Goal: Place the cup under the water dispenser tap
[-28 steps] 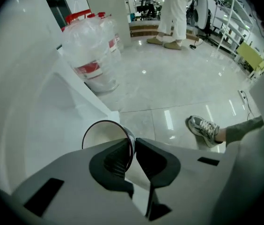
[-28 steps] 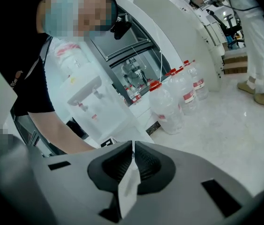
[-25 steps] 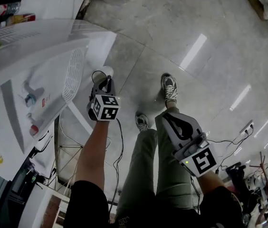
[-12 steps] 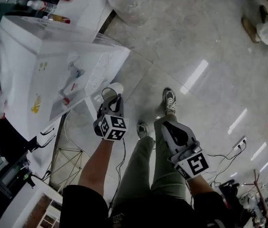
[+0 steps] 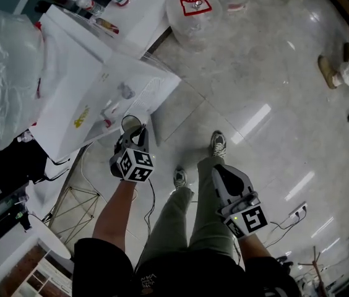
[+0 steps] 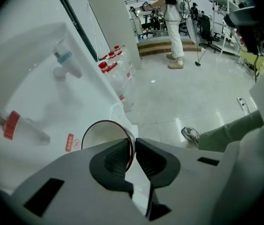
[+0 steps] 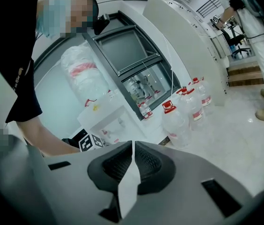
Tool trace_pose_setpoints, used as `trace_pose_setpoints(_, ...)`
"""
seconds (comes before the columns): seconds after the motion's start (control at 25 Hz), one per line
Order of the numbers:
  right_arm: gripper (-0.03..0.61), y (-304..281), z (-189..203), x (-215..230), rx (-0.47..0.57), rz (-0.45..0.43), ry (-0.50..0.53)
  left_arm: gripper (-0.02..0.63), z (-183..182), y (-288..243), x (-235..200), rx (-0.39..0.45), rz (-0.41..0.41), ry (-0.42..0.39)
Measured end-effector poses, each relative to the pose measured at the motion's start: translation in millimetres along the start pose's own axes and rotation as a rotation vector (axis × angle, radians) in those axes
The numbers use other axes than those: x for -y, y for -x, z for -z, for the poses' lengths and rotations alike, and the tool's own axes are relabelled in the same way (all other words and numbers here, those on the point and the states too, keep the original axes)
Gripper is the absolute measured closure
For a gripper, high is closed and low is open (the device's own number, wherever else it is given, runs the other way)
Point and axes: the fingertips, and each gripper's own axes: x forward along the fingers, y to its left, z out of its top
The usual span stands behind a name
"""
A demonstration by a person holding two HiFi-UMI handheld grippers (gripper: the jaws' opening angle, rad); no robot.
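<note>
In the left claw (image 6: 133, 146), the cup (image 6: 101, 135) is gripped by its rim.

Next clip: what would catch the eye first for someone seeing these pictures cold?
The left gripper pinches the wall of a cup at the rim, close to the front of the white water dispenser, below its blue tap and red tap. Big red-capped water bottles stand on the shiny floor beside the dispenser. The right gripper is shut and empty, over the person's leg.
</note>
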Motion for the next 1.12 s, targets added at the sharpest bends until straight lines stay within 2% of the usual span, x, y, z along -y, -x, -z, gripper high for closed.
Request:
trace_pose_setpoints(0.32,0.532,-5.5,-5.1,10.3,-0.027,-0.017,0.019,0.560,10.9,-22.0,-24.3,-0.068,-0.014,-0.013)
trace_pose_setpoints(0.72,0.532,-5.8,7.3,14.3,-0.046,-0.011,0.017,0.558,19.6,-35.5,-33.0,-0.089,0.021,-0.028)
trace_pose_setpoints(0.92,0.532,-4.9,7.5,8.9,-0.040,-0.014,0.015,0.557,21.4,-36.6,-32.3,-0.092,0.000,-0.057)
trace_pose_setpoints(1.12,0.532,-1.1,8.8,4.6,-0.041,-0.009,0.017,0.551,21.5,-39.0,-32.0,-0.104,-0.043,-0.142)
